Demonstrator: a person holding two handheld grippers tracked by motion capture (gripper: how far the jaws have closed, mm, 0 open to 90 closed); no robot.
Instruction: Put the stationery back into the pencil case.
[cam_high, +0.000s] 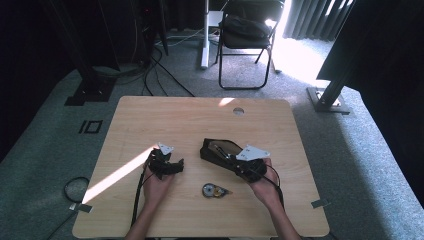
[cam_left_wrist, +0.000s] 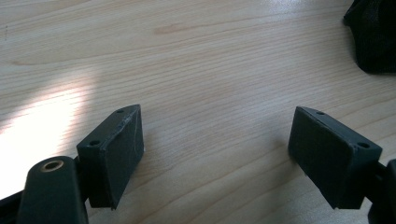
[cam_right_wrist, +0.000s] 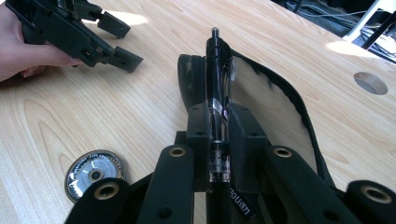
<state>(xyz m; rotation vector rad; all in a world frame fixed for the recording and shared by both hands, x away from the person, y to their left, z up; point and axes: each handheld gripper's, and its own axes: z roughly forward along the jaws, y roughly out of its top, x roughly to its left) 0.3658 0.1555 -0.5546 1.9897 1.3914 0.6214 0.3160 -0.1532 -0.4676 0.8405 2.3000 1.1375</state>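
My right gripper (cam_right_wrist: 218, 133) is shut on a black pen (cam_right_wrist: 217, 79), which points forward over the open mouth of a black pencil case (cam_right_wrist: 275, 100) lying on the wooden table (cam_right_wrist: 70, 116). From above, the right gripper (cam_high: 239, 161) sits at the case's (cam_high: 216, 148) near right end. My left gripper (cam_left_wrist: 215, 140) stands open above bare wood with nothing between its jaws. In the high view the left gripper (cam_high: 175, 165) rests at the table's middle left, apart from the case. A round correction tape dispenser (cam_high: 214, 190) lies between the two hands.
The tape dispenser (cam_right_wrist: 94, 173) lies just left of my right gripper's jaws. A cable hole (cam_high: 238, 111) sits near the table's far edge. A folding chair (cam_high: 247, 35) and cables stand on the carpet beyond the table. A sunlit stripe crosses the table's left part.
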